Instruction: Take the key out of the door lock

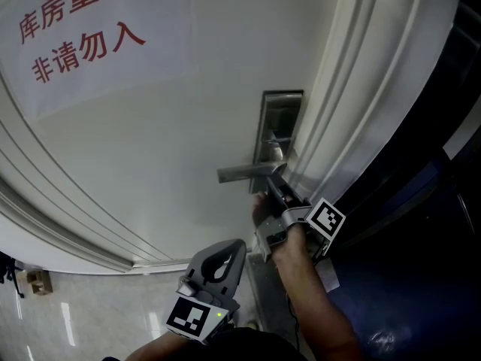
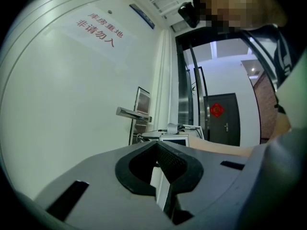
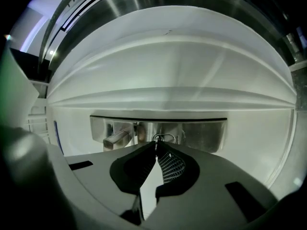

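The key [image 3: 163, 138] sits in the lock [image 3: 201, 135], just beside the handle [image 3: 115, 139], with its small ringed head standing out from the steel plate. The right gripper [image 3: 156, 146] points straight at it. Its fingers [image 3: 171, 166] are closed, tips pinching that head, probably lined up this way so the key can be drawn straight out. The left gripper [image 2: 156, 146] hangs low, away from the door [image 1: 150, 149], fingers together on nothing, seemingly parked clear of the work.

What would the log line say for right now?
right tool: shut on key in lock | left tool: shut, empty, away from door
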`<state>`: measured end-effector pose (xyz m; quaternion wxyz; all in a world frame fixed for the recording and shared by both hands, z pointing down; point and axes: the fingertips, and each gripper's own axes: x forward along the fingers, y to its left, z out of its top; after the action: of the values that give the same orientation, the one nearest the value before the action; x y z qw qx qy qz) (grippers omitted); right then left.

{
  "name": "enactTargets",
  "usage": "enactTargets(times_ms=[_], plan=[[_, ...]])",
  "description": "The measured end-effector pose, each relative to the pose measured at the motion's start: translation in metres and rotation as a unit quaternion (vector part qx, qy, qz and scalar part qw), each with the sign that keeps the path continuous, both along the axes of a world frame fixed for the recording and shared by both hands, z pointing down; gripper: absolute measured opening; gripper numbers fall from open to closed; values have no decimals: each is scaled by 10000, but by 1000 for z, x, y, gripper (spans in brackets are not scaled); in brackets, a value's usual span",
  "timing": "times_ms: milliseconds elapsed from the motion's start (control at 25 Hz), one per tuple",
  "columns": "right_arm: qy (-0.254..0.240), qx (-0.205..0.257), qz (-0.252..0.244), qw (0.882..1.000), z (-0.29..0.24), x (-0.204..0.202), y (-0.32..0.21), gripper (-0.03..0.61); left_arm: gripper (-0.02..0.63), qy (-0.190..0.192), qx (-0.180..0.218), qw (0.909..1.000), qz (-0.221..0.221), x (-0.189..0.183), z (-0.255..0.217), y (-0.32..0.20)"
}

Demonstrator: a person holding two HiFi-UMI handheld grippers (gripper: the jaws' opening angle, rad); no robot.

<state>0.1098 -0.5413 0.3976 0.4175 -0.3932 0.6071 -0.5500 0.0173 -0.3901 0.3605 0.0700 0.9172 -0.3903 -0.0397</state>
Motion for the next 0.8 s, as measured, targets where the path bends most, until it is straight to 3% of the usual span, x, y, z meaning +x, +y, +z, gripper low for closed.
enactTargets(times_ms=[800], plan=[[369, -101, -263, 9989, 4, 5, 48, 20, 3, 49, 117, 9999, 98, 15, -10, 22]])
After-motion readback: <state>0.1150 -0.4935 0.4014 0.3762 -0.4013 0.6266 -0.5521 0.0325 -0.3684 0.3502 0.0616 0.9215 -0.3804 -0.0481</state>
